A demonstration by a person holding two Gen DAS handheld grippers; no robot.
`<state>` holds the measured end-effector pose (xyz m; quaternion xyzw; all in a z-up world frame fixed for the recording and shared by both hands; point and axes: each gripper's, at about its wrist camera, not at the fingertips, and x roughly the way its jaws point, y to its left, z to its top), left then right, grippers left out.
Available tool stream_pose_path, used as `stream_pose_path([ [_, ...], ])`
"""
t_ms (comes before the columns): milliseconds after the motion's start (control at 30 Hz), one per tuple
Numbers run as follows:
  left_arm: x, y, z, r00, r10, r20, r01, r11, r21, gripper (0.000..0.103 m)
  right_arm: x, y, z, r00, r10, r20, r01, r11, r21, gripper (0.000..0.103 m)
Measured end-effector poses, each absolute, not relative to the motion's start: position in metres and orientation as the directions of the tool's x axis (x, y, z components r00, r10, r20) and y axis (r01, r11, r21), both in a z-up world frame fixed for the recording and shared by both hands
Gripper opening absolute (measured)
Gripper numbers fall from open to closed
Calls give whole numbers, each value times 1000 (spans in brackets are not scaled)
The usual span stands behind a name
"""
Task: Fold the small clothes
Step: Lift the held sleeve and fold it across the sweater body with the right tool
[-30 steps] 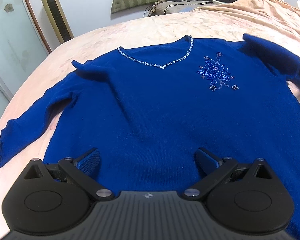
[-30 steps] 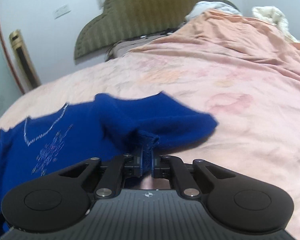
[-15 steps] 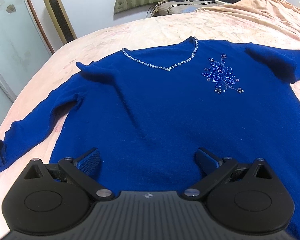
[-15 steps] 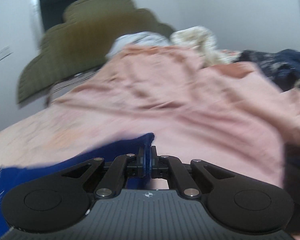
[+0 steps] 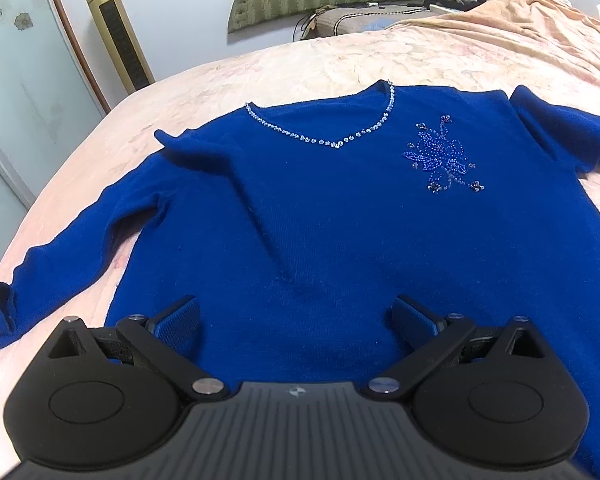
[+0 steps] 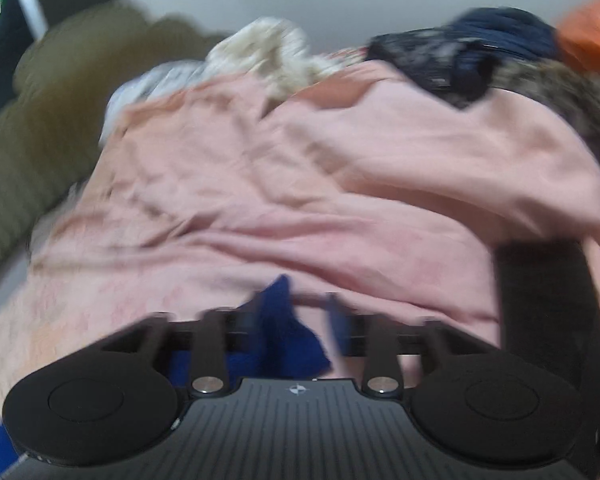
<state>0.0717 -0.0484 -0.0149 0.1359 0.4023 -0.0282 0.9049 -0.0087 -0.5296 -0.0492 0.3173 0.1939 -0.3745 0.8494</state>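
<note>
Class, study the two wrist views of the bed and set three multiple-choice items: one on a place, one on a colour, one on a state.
1. Where is the beaded flower on the sweater, as the left wrist view shows it?
A. right of the neckline
B. on the left sleeve cuff
C. at the bottom hem

2. What colour is the sweater?
A. orange
B. royal blue
C. olive green

3. How does the left claw stand?
A. shut on a sleeve
C. shut on the neckline
B. open, with nothing gripped

Key:
1 A, the flower sits to the right of the beaded V neckline.
2 B, the knit is deep blue against the pink bedspread.
3 B, its pads stand wide apart over the sweater's lower part.
</note>
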Motion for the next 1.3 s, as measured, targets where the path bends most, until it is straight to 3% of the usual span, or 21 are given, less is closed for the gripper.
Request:
stream_pose_path([
  [200, 73, -53, -16, 667, 51, -743, 171, 961, 219, 103, -10, -510, -80, 771, -242, -590, 624, 474, 621, 49],
  [367, 70, -54, -14, 674, 63, -737, 171, 956, 238, 103, 9, -521, -98, 797, -312, -517, 604, 387, 697, 49],
  [433, 70, -52, -12, 676, 67, -734, 165, 957, 239, 103, 16, -529, -98, 789, -347, -506, 612, 384, 691, 31],
  [467, 70, -50, -11, 679, 69, -731, 160, 958, 239, 103, 18, -532, -96, 781, -352, -516, 623, 389, 679, 9],
  [567, 72, -42, -9, 683, 83, -726, 140, 960, 241, 103, 18, -535, -79, 755, -396, -523, 656, 458, 600, 10],
  [733, 79, -30, -9, 675, 79, -733, 120, 969, 215, 103, 4, -540, -18, 629, -639, -443, 774, 571, 273, 10],
  [867, 82, -27, -13, 673, 68, -737, 124, 971, 203, 103, 8, -526, 4, 600, -678, -425, 783, 606, 139, 9],
  [1300, 86, 2, -11, 667, 63, -742, 88, 983, 162, 103, 99, -297, 20, 874, -297, -385, 326, 945, 12, 10],
])
